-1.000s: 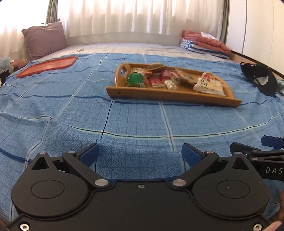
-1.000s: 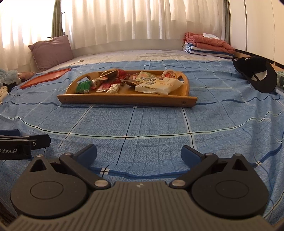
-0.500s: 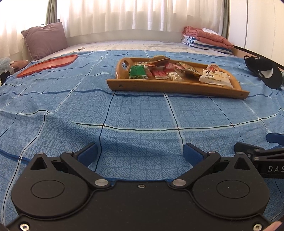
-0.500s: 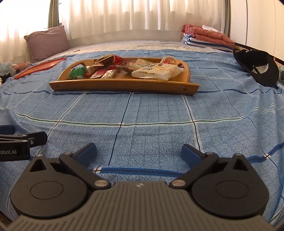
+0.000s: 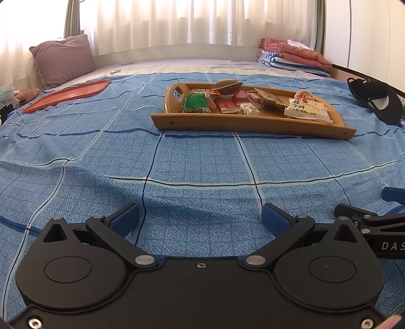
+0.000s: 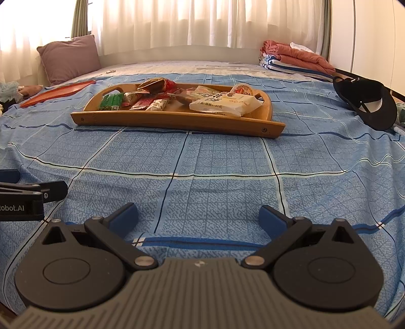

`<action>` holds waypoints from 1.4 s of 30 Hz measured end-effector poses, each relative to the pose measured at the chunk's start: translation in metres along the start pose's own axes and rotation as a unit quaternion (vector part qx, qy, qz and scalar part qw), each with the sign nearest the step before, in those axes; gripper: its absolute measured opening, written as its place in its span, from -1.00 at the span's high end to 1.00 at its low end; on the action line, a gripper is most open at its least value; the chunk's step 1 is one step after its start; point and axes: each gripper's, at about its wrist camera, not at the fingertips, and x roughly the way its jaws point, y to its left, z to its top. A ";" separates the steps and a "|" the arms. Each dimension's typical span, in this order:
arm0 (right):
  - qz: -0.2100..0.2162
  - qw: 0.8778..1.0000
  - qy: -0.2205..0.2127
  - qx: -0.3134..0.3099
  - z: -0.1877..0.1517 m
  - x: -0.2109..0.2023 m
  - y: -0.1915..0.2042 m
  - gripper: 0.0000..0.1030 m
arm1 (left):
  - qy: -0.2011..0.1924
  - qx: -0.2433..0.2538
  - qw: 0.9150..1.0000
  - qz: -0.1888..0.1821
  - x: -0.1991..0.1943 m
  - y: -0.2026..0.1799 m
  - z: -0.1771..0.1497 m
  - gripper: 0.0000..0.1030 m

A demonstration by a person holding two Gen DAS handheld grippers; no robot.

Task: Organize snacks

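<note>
Snacks (image 5: 243, 103) heaped in wooden tray (image 5: 248, 124) on blue checked bedspread (image 5: 202, 164), well ahead of both grippers. Green packet (image 5: 195, 102) at tray's left end beside handle cut-out, red packets (image 5: 226, 105) near middle, large white packet (image 5: 307, 111) at right end with one edge over the rim. Same tray in right wrist view (image 6: 174, 120), white packet (image 6: 225, 105) nearest the right handle. Left gripper (image 5: 200, 217) low over bedspread, blue pads spread wide apart, nothing between. Right gripper (image 6: 198, 216) likewise low, fingers parted and empty, just beside the left one. Red tray (image 5: 68, 95) lying flat far left, well apart from wooden tray. Purple pillow (image 5: 63, 59) at back left by white curtains (image 5: 202, 22). Folded laundry (image 5: 293, 57) stacked at back right. Black cap (image 5: 374, 101) upturned at right edge of bed.
</note>
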 end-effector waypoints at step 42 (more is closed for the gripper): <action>-0.001 1.000 -0.001 -0.002 0.000 0.000 0.000 -1.00 | 0.004 0.006 1.000 -0.009 0.001 0.003 0.000 -1.00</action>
